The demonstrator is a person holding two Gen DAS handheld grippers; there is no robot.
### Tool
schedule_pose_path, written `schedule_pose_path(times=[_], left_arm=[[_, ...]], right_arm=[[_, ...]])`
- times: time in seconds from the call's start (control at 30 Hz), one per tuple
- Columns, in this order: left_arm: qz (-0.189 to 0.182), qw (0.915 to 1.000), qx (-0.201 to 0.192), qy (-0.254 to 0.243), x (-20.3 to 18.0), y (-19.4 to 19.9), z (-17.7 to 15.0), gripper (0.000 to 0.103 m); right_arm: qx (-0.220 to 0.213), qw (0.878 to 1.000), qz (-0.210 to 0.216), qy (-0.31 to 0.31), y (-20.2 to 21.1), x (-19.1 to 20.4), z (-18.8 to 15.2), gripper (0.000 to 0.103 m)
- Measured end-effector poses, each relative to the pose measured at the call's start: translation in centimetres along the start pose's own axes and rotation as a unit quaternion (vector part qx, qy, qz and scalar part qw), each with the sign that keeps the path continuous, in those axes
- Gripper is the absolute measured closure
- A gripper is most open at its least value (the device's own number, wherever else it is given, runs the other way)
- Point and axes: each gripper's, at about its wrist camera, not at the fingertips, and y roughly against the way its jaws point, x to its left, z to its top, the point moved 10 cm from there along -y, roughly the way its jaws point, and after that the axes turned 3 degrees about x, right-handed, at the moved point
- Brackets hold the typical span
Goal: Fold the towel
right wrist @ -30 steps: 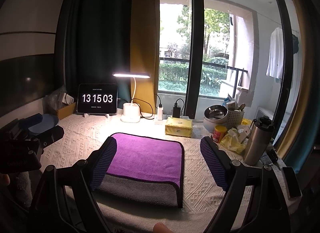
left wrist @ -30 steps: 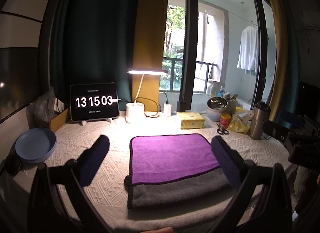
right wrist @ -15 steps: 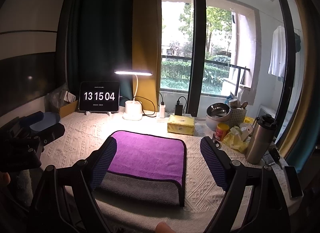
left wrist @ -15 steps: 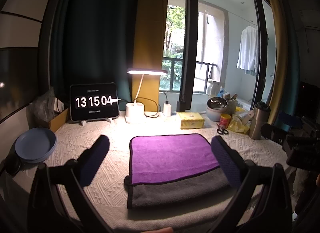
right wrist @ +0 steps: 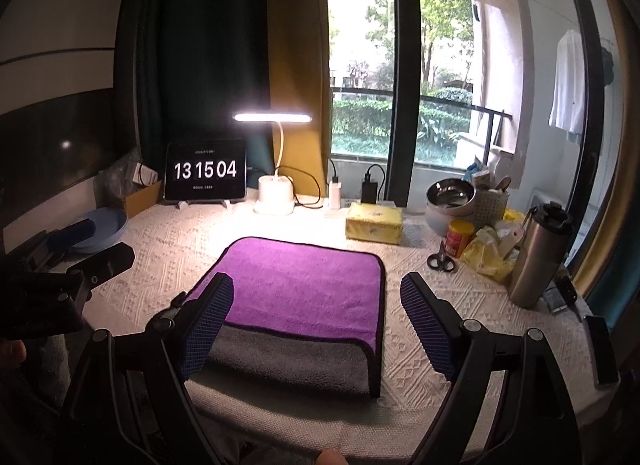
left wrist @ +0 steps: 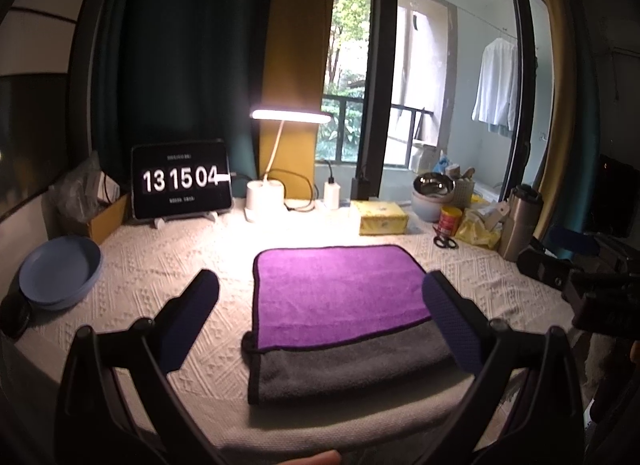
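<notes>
Towel (left wrist: 336,289): lies flat on the tabletop (left wrist: 168,265), folded once, purple face up, with a grey strip exposed along the near edge. Left tongs (left wrist: 320,297): fingers spread wide, nothing between them, held above the near edge of the towel. Right tongs (right wrist: 316,297): likewise spread, nothing gripped, poised over the towel's near right part. Behind the towel, a lit desk lamp (left wrist: 280,145) stands beside a tablet clock (left wrist: 182,179) reading 13 15 04. Blue plates (left wrist: 58,271) sit at the left; a yellow tissue pack (right wrist: 374,223), scissors (right wrist: 440,261) and a steel flask (right wrist: 538,253) sit at the right.
</notes>
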Motion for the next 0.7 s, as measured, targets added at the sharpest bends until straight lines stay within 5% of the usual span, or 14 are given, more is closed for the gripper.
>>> schedule_pose_path(times=[0.23, 0.53, 0.7], left_arm=[[0.002, 0.9989, 0.045, 0.007, 1.2, -2.7, -2.9, 0.002], [-0.005, 0.9961, 0.087, 0.011, 1.9, -5.2, -6.3, 0.002], [-0.01, 0.9926, 0.12, 0.016, 2.5, -6.9, -8.3, 0.015]], right_arm=[[0.045, 0.999, 0.005, -0.002, -3.1, -0.3, -2.6, 0.016], [0.094, 0.995, 0.004, -0.009, -6.5, -1.3, -5.6, 0.029], [0.105, 0.994, 0.008, -0.022, -7.6, -2.3, -6.7, 0.038]])
